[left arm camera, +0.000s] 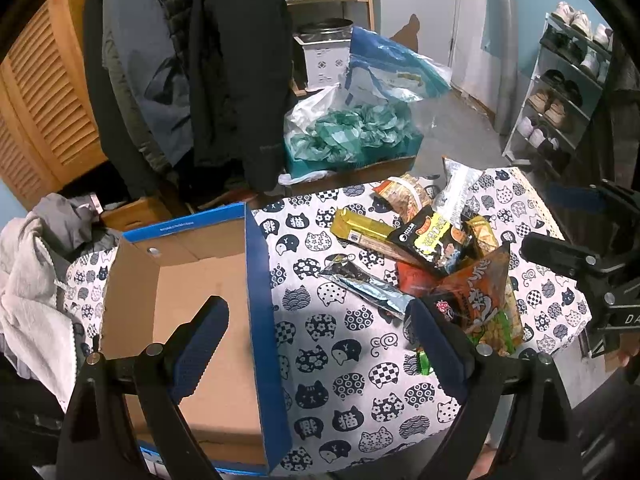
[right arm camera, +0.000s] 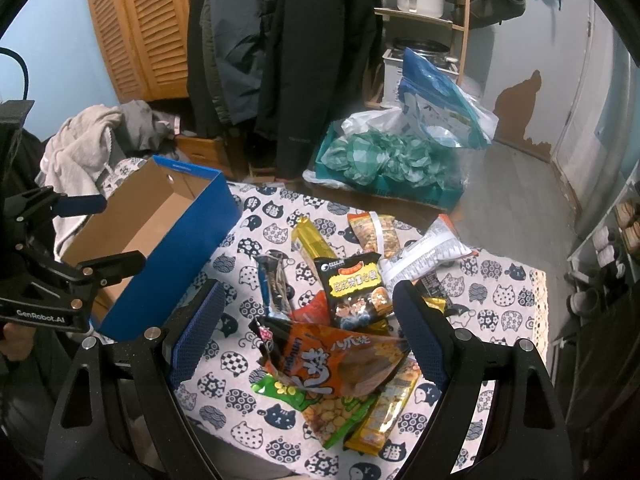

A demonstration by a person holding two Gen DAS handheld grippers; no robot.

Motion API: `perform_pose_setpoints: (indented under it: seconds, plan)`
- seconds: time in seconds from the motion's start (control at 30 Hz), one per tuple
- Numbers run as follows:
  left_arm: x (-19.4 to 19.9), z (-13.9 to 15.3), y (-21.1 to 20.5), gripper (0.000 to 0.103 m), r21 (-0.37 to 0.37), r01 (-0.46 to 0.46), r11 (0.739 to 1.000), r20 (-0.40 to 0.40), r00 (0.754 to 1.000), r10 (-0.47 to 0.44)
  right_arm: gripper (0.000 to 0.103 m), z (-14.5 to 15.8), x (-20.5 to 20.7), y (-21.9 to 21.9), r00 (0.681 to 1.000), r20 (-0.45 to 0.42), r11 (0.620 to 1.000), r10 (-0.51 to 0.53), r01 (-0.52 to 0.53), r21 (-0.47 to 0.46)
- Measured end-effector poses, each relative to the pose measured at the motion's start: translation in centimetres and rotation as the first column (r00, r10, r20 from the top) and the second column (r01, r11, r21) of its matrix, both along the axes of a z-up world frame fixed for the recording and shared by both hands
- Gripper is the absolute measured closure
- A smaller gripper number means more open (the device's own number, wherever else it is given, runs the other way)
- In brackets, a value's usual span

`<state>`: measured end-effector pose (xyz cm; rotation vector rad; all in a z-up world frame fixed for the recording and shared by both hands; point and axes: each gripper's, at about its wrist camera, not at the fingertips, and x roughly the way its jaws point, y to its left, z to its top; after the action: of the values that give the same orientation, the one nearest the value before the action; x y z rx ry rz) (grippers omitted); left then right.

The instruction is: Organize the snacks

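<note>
Right gripper (right arm camera: 306,328) hung open over our orange snack bag (right arm camera: 340,360).
Bag pointed at the table's (right arm camera: 508,312) near edge; left gripper (left arm camera: 316,340), open, faced the box (left arm camera: 200,288).

walls: pale blue (right arm camera: 60,40)
floor: grey (right arm camera: 508,196)
closet: louvered wooden doors (right arm camera: 132,32)
coats: dark, hanging (right arm camera: 312,60)
shoe rack: at right (left arm camera: 560,92)
shelf: wooden, holding a white pot (right arm camera: 420,0)

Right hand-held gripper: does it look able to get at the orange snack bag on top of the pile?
Probably yes. The right hand-held gripper is open, and the orange snack bag lies on top of the pile, between its fingers, nothing covering it.
</note>
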<state>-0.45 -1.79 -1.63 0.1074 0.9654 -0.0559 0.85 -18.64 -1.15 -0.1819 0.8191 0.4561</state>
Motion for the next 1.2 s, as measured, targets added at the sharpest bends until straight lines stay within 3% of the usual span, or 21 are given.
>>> perform_pose_setpoints:
  seconds: [1.03,1.2]
  plan:
    - [0.5,-0.3,-0.6,0.009,-0.006,0.008,1.0,-0.01,1.0,-0.008,0.018,-0.3,0.7,-2.9,0.998,-0.005,0.998,-0.064,0.064,-0.012]
    - [1.6,-1.2,-0.8,0.009,-0.022,0.011,1.0,-0.055,0.998,-0.012,0.018,-1.1,1.5,-4.5,0.993,-0.008,0.993,-0.115,0.115,-0.031]
